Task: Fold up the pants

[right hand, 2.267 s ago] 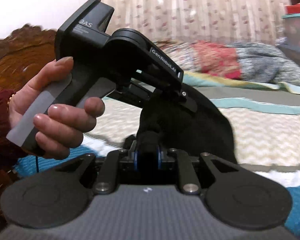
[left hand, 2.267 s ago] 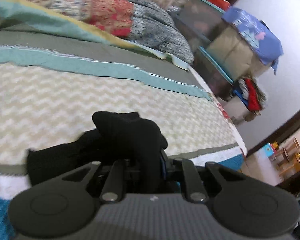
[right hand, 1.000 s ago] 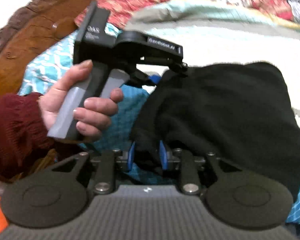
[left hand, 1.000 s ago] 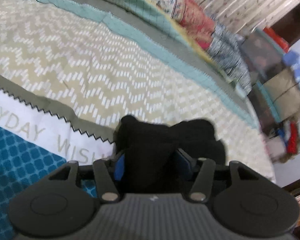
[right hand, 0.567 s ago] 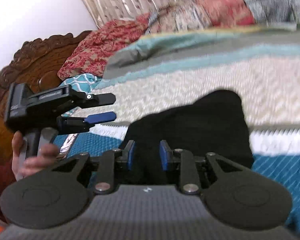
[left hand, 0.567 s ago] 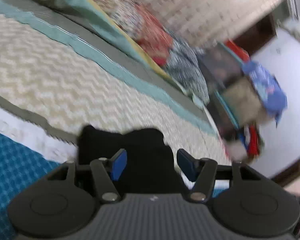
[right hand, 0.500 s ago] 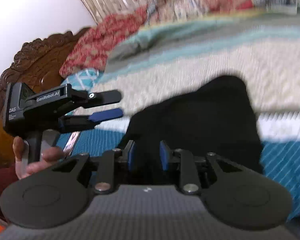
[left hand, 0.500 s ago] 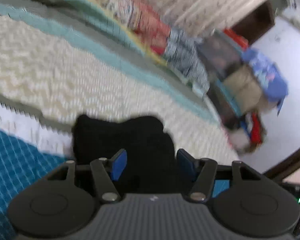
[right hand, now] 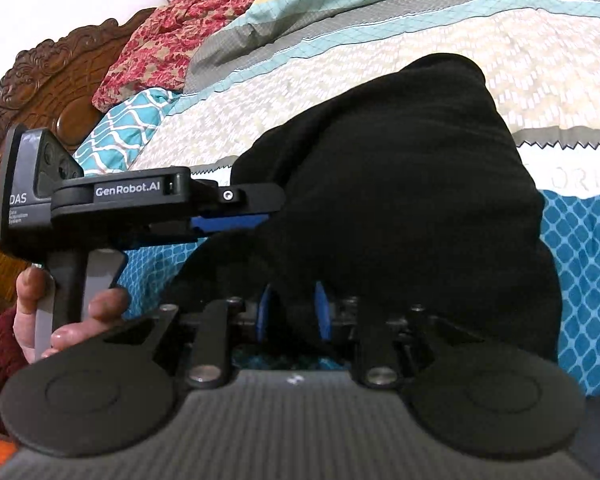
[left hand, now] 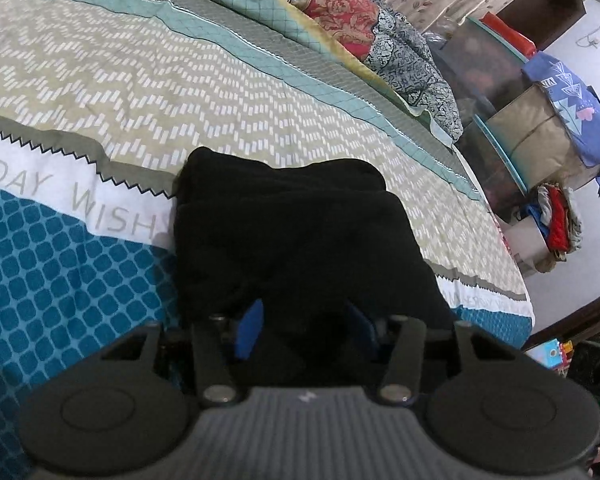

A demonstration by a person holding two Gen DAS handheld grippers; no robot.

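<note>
The black pants [left hand: 292, 236] lie folded into a thick bundle on the patterned bedspread [left hand: 140, 80]. My left gripper [left hand: 304, 328] is open, its blue pads wide apart on either side of the bundle's near edge. In the right wrist view the pants [right hand: 400, 184] fill the middle. My right gripper [right hand: 290, 312] has its blue pads a little apart with black cloth between them. The left gripper [right hand: 236, 216] shows there from the side, held in a hand, with its fingers at the bundle's left edge.
Pillows and a red floral blanket [left hand: 340, 4] lie at the far side of the bed. Stacked boxes and clothes [left hand: 540, 128] stand beyond the bed's right edge. A carved wooden headboard [right hand: 40, 92] is at the left in the right wrist view.
Both grippers carried the pants down and laid them on the bed. The left gripper opened wide; the right pads parted a little. Both have now moved back in against the bundle.
</note>
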